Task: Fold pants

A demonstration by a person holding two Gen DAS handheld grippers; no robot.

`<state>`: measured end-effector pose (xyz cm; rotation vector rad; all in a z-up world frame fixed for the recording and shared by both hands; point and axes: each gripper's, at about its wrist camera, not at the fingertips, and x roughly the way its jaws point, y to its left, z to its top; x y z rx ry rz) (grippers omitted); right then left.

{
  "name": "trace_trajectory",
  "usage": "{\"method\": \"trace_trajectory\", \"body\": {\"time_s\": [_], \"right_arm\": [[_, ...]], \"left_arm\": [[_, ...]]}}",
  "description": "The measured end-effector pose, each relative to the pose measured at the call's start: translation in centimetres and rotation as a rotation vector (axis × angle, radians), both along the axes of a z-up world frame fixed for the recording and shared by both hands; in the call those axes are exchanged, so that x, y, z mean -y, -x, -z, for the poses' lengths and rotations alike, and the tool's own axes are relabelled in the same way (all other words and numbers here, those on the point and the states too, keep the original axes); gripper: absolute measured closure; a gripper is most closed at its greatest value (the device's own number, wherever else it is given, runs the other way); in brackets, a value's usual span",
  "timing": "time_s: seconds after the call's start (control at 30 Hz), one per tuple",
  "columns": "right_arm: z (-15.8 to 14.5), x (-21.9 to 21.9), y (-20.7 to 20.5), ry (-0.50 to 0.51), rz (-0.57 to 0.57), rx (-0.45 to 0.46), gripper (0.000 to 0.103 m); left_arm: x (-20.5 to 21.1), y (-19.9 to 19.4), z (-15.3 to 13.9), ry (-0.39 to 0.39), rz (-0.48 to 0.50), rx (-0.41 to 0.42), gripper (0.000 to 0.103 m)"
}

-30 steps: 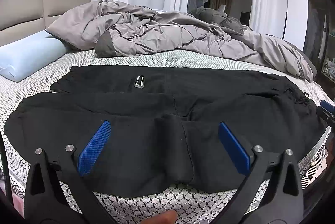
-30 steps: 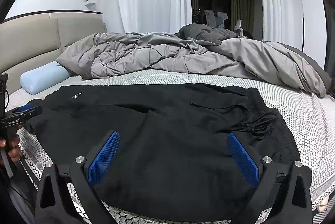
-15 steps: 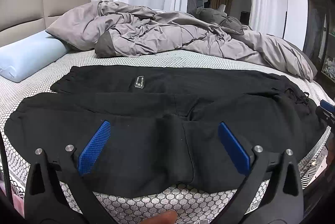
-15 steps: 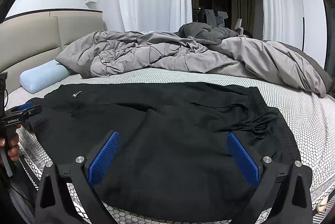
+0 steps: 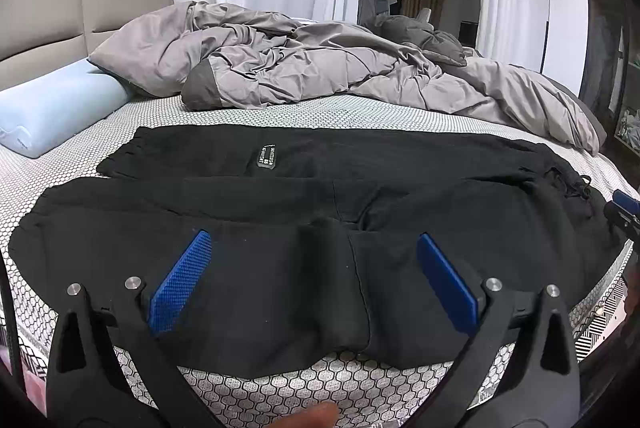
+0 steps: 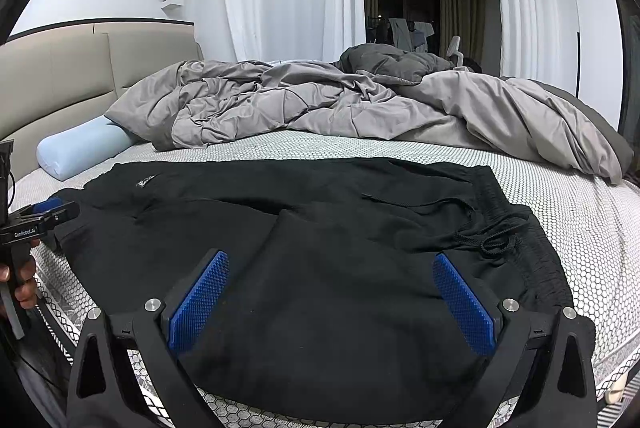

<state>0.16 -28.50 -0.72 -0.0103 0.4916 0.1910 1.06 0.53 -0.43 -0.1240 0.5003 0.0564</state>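
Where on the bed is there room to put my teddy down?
A bare strip of mattress runs between the black pants and the grey duvet. More bare room lies right of the waistband. The near edge is crowded by pants and both open hand-held grippers, left and right.

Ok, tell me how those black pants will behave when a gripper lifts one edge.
The black pants look soft and floppy, lying in loose folds, so a lifted edge would likely drape and sag. The drawstring lies loose and may dangle. The thick fabric probably won't slip from the ribbed blue pads.
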Motion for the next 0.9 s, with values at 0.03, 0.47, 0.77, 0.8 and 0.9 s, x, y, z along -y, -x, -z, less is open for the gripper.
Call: {"method": "trace_trajectory", "body": {"time_s": [0.03, 0.47, 0.77, 0.8, 0.9], "right_arm": [[0.01, -0.03, 0.00, 0.000, 0.001, -0.001, 0.000], [0.00, -0.03, 0.10, 0.001, 0.005, 0.002, 0.000], [0.04, 0.04, 0.08, 0.001, 0.007, 0.001, 0.000], [0.03, 0.07, 0.07, 0.000, 0.009, -0.001, 0.000], [0.06, 0.33, 0.02, -0.001, 0.013, -0.005, 0.000]], "left_arm": [[0.03, -0.01, 0.00, 0.000, 0.000, 0.000, 0.001], [-0.12, -0.13, 0.15, -0.001, 0.000, 0.000, 0.001], [-0.04, -0.16, 0.17, -0.002, 0.000, 0.000, 0.001], [-0.05, -0.12, 0.16, -0.002, 0.000, 0.000, 0.001], [-0.04, -0.13, 0.16, -0.003, 0.000, -0.001, 0.001]]}}
